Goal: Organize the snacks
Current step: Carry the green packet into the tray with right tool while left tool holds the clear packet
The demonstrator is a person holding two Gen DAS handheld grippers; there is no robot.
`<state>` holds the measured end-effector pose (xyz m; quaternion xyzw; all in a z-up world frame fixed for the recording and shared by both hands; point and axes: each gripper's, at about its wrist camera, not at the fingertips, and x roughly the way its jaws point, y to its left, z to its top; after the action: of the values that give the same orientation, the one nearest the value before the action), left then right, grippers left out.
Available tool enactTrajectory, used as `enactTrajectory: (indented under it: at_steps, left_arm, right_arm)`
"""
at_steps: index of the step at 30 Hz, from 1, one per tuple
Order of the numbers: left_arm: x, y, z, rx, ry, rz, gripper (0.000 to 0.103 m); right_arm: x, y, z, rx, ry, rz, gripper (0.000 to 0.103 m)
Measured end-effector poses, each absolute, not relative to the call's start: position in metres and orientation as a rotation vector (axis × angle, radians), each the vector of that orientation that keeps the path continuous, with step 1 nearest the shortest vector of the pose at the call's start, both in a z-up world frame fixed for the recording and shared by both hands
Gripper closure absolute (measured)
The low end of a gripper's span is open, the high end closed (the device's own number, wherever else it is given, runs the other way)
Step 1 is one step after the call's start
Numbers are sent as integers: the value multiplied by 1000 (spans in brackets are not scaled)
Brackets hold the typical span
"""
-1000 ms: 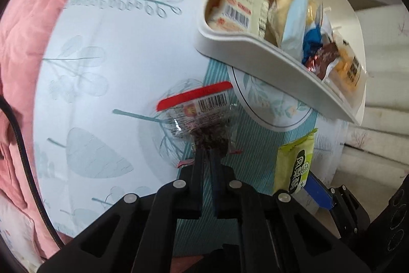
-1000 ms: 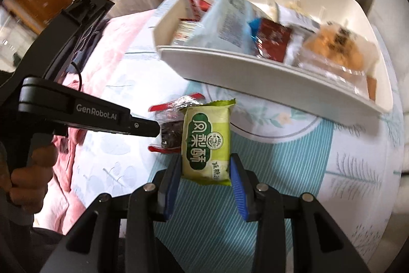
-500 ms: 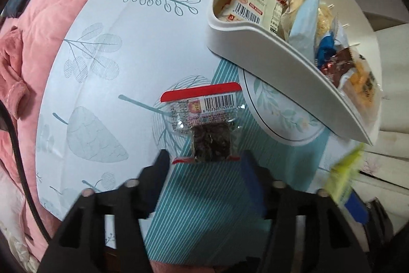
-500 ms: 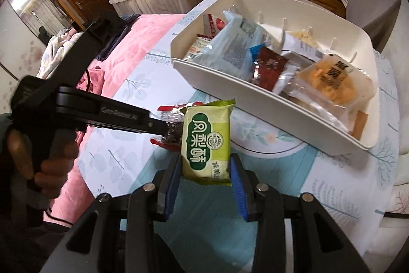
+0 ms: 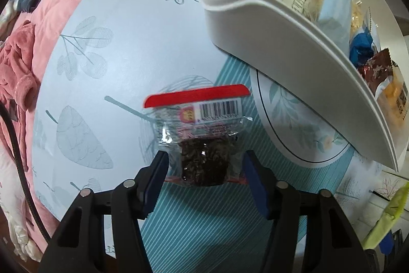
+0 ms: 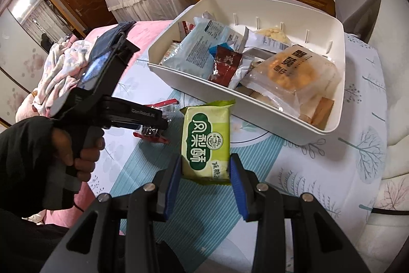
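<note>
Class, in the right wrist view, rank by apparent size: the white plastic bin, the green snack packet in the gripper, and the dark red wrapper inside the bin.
1. White plastic bin
2. Green snack packet, though it is nearest the camera, which inflates it
3. Dark red wrapper

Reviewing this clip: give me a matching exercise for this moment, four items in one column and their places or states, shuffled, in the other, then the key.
Items
1. green snack packet
2. red-edged clear packet
3. dark red wrapper
4. white bin

Places or states
A. lying on the tablecloth between the open fingers of the left gripper
B. standing on the table, filled with snacks
C. clamped between the blue pads of the right gripper
D. inside the bin, among other packets

Pairs: 1-C, 2-A, 3-D, 4-B
</note>
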<state>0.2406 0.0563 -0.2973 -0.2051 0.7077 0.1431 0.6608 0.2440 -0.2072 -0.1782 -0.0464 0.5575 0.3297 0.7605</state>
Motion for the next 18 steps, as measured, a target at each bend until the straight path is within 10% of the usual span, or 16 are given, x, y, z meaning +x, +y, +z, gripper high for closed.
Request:
enactTrajectory:
  at_steps: [11,15,18]
  left_arm:
    - [239,42,-292,-453,1608,381,58]
    - [238,44,-274,-466,1585,380,89]
    - [237,44,-271,-467,1597,387,93]
  right_arm:
    - [257,-205,-164,-86,1155,788,65]
    - [265,-205,-159,-76,1132,781,65]
    - [273,-205,-155,-59,1108,778,65]
